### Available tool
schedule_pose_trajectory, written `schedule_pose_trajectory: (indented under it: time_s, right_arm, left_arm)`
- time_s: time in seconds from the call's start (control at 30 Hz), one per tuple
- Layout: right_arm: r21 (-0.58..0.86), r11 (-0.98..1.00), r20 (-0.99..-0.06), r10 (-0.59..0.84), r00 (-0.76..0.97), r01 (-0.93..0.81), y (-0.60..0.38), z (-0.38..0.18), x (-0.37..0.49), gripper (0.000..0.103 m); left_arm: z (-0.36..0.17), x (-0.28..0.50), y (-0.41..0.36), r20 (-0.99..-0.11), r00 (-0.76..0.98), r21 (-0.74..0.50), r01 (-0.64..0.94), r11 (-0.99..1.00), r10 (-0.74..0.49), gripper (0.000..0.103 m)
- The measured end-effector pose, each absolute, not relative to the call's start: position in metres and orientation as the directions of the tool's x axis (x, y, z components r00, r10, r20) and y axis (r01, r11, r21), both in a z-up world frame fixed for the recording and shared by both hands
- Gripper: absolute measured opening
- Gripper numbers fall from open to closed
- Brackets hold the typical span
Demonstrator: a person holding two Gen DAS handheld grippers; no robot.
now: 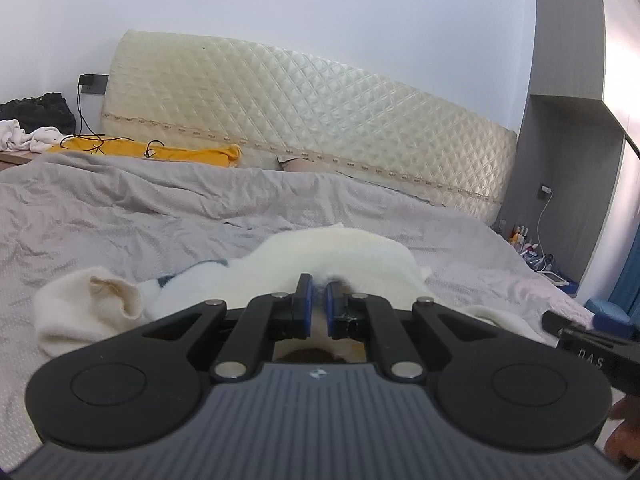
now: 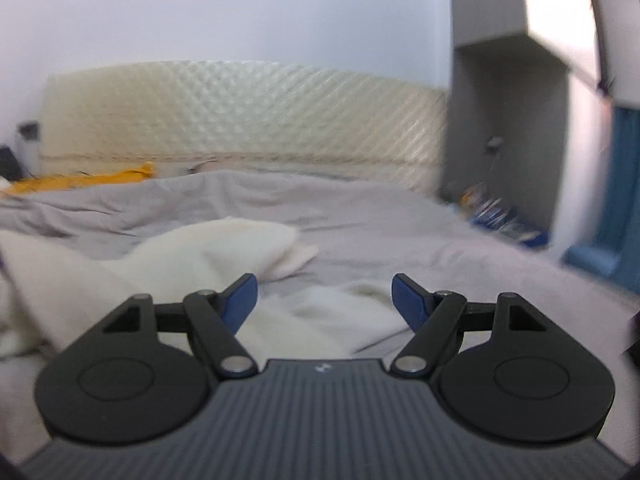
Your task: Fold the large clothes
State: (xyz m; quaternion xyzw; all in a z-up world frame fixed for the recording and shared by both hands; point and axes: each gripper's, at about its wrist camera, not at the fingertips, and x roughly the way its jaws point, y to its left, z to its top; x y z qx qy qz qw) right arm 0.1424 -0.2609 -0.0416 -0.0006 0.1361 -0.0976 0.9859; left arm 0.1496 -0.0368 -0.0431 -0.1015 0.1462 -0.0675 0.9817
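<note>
The left tool point(image 1: 319, 294) is pinched tight on the near edge of the white fluffy garment point(image 1: 332, 256), which stretches away over the grey bed point(image 1: 120, 216), while the right tool point(image 2: 325, 294) waits with its jaws wide apart, a loose fold just ahead of it

Left gripper point(image 1: 319, 286): lower centre of its frame, blue pads drawn nearly together, pinching cream fabric. Right gripper point(image 2: 324, 294): lower centre of its frame, jaws spread wide, nothing pressed between the pads. A hand point(image 1: 624, 436) shows at the lower right edge.
</note>
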Motion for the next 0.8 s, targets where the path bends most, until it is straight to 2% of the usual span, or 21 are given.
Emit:
schedule_pose_trajectory:
  time_s: [0.1, 0.23, 0.43, 0.53, 0.67, 0.8]
  right_arm:
    - [0.043, 0.997, -0.309, -0.052, 0.95, 0.069, -0.252, -0.05, 0.145, 0.076]
    - [-0.09, 0.992, -0.284, 0.061, 0.957, -0.09, -0.212, -0.059, 0.138, 0.076]
    - [-0.339, 0.926, -0.258, 0.077, 0.963, -0.165, -0.17, -0.082, 0.136, 0.076]
    - [-0.362, 0.925, -0.278, 0.01, 0.961, -0.115, -0.171, -0.085, 0.149, 0.076]
    - [-0.453, 0.88, -0.188, 0.064, 0.98, -0.144, -0.158, -0.084, 0.128, 0.076]
    - [-0.48, 0.86, -0.178, 0.101, 0.979, -0.176, -0.144, -0.083, 0.119, 0.076]
  left_arm:
    - [-0.042, 0.149, -0.034, -0.277, 0.946, -0.229, 0.107, 0.967, -0.17, 0.008]
    - [-0.04, 0.146, -0.032, -0.269, 0.945, -0.236, 0.12, 0.964, -0.184, 0.008]
    - [-0.041, 0.143, -0.036, -0.266, 0.946, -0.224, 0.129, 0.966, -0.187, 0.008]
    - [-0.041, 0.142, -0.035, -0.265, 0.945, -0.232, 0.132, 0.964, -0.193, 0.008]
    - [-0.042, 0.145, -0.033, -0.267, 0.945, -0.245, 0.124, 0.962, -0.189, 0.008]
    - [-0.043, 0.144, -0.033, -0.266, 0.945, -0.245, 0.126, 0.961, -0.192, 0.008]
